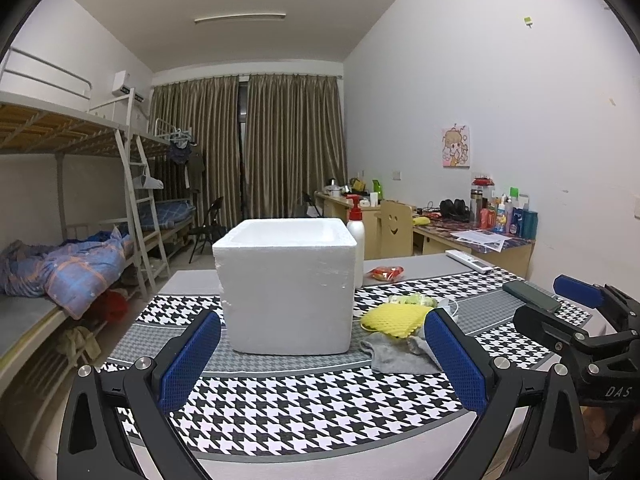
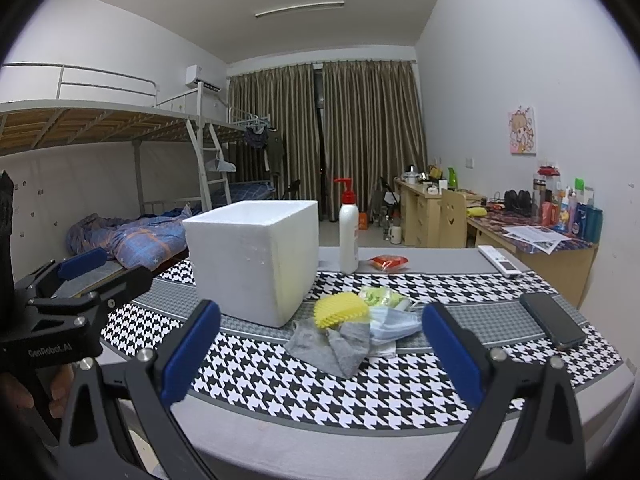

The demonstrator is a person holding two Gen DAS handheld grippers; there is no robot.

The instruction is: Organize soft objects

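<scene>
Both grippers hover w/ jaws wide apart, holding nothing: left gripper (image 1: 322, 354), right gripper (image 2: 320, 344). Soft pile on houndstooth cloth (image 2: 320, 392) just right of foam box (image 2: 252, 260): yellow foam net (image 2: 340, 310), grey sock (image 2: 332, 344), blue face mask (image 2: 394, 322).

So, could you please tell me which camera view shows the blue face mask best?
The right wrist view: the blue face mask lies in plain sight beside the yellow foam net. In the left wrist view, a gripper finger and the net hide it.
</scene>
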